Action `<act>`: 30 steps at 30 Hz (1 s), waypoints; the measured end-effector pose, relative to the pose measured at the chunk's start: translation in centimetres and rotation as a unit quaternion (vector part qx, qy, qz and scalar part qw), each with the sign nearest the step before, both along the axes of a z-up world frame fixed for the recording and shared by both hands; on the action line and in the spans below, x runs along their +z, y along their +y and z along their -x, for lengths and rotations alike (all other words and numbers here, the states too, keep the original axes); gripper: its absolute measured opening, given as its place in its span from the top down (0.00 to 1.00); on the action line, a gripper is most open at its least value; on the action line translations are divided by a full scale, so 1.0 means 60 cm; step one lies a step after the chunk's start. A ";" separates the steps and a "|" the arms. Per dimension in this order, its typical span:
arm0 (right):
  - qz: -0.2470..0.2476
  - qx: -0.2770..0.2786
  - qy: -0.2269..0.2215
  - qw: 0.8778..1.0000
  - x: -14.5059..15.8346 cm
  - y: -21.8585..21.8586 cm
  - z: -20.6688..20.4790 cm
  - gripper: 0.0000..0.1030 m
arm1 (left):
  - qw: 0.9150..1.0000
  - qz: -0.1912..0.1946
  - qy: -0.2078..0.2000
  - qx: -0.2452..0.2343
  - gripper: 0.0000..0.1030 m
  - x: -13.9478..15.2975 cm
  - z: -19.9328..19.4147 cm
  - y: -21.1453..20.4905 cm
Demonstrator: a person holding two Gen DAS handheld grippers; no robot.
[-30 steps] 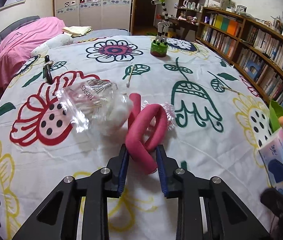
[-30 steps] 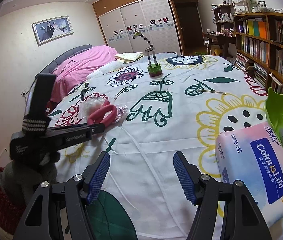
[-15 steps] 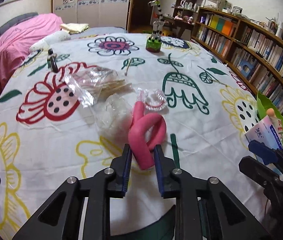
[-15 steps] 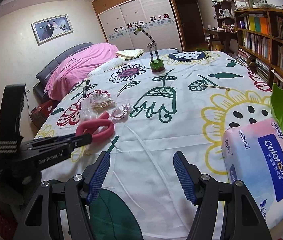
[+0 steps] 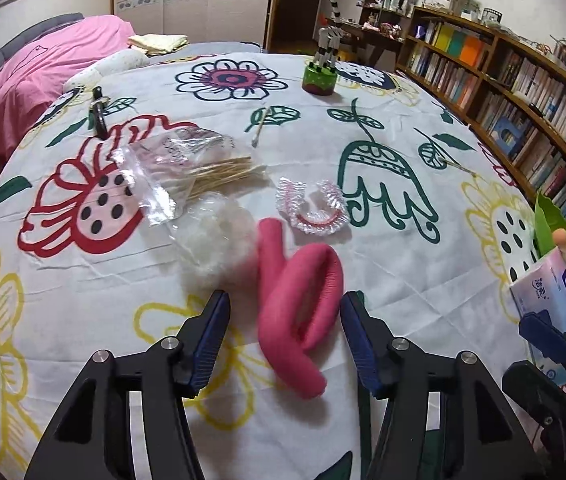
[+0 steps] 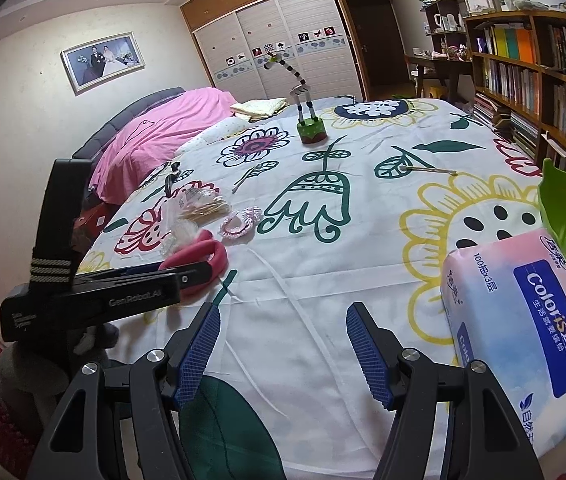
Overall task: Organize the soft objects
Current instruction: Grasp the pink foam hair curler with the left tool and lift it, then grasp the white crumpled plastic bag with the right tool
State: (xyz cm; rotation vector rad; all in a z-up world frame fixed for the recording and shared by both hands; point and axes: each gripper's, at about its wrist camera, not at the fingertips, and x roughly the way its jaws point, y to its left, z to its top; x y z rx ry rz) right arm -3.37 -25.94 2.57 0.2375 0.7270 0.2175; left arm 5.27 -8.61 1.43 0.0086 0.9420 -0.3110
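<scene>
A bent pink foam curler (image 5: 295,300) lies on the flowered bedsheet (image 5: 403,280) between the jaws of my left gripper (image 5: 283,320). Those jaws are opening; the left pad stands clear of the foam and the right pad is just beside its bend. The right wrist view shows the same curler (image 6: 211,254) at the left gripper's fingertips (image 6: 199,270). My right gripper (image 6: 281,344) hangs open over bare sheet, holding nothing. A tissue pack (image 6: 523,320) lies just to its right.
Beyond the curler lie a clear bag of cotton (image 5: 215,236), a bag of swabs (image 5: 179,168) and a pink frilly band (image 5: 315,208). A giraffe toy (image 5: 323,68) stands far back. A green basket (image 5: 551,232) sits at the right edge, bookshelves (image 5: 523,112) behind.
The left gripper pulled the curler toward the near edge, away from the plastic bags, then spread its jaws and let go. The right gripper kept still.
</scene>
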 end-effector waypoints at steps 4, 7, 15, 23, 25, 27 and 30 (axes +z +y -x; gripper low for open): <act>-0.001 -0.003 0.002 1.000 -0.002 -0.002 0.000 0.33 | 1.000 -0.010 -0.009 -0.001 0.41 -0.003 0.004 -0.006; -0.001 -0.004 0.002 1.000 -0.002 -0.001 -0.001 0.33 | 1.000 -0.021 -0.018 -0.004 0.51 -0.005 0.008 -0.010; 0.009 -0.008 -0.001 1.000 0.003 0.000 0.001 0.33 | 1.000 0.006 -0.009 -0.014 0.58 0.003 0.038 0.008; 0.012 0.004 0.008 1.000 0.007 0.011 -0.011 0.33 | 0.999 0.041 -0.020 -0.024 0.58 0.024 0.078 0.045; 0.012 0.010 0.010 1.000 0.010 0.017 -0.016 0.33 | 0.998 0.053 -0.020 -0.032 0.58 0.026 0.087 0.054; 0.012 0.016 0.012 1.000 0.012 0.024 -0.021 0.33 | 0.998 0.057 -0.020 -0.033 0.58 0.027 0.094 0.062; 0.010 0.027 0.015 0.999 0.017 0.036 -0.030 0.33 | 0.998 0.060 -0.025 -0.027 0.58 0.031 0.102 0.079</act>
